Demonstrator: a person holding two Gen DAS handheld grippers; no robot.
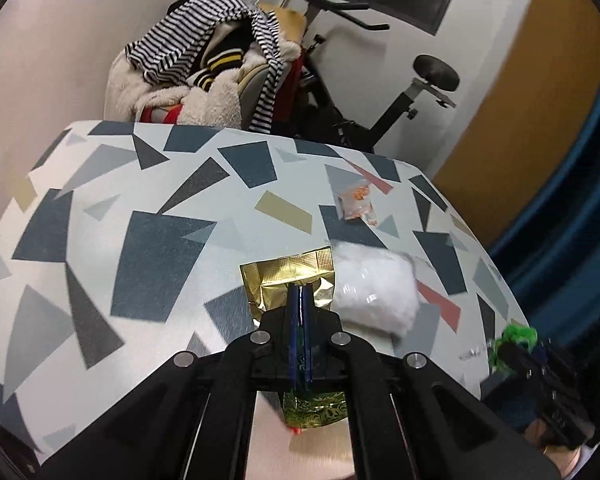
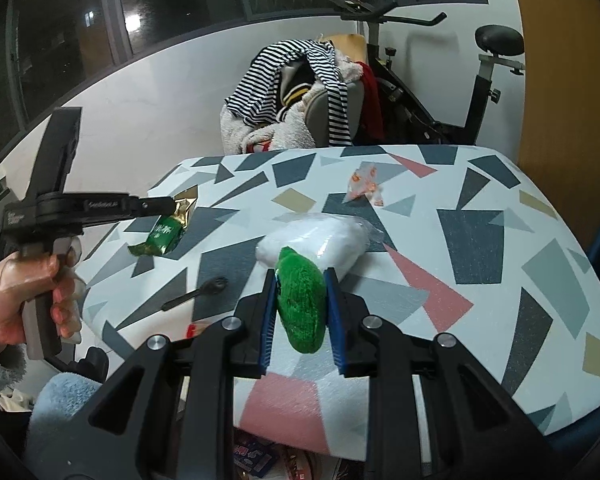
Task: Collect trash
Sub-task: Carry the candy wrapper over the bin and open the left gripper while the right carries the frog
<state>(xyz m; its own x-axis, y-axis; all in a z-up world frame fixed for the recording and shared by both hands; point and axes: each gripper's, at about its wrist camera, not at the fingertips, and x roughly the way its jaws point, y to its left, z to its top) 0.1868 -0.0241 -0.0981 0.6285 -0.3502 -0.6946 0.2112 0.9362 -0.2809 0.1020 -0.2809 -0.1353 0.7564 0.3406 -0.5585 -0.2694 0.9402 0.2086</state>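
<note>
My left gripper [image 1: 300, 300] pinches the gold-green foil packet [image 1: 292, 276], right gripper [image 2: 302, 300] clamps the green fuzzy wad [image 2: 302, 304]; keep both grips firm until binned

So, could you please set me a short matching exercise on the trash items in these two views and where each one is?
1. gold and green foil packet
2. fuzzy green ball
3. white plastic-wrapped bundle
4. small orange-printed clear wrapper

A. far side of table
B. between right gripper fingers
C. pinched by left gripper
D. lying mid-table

Pairs: 1-C, 2-B, 3-D, 4-A
</note>
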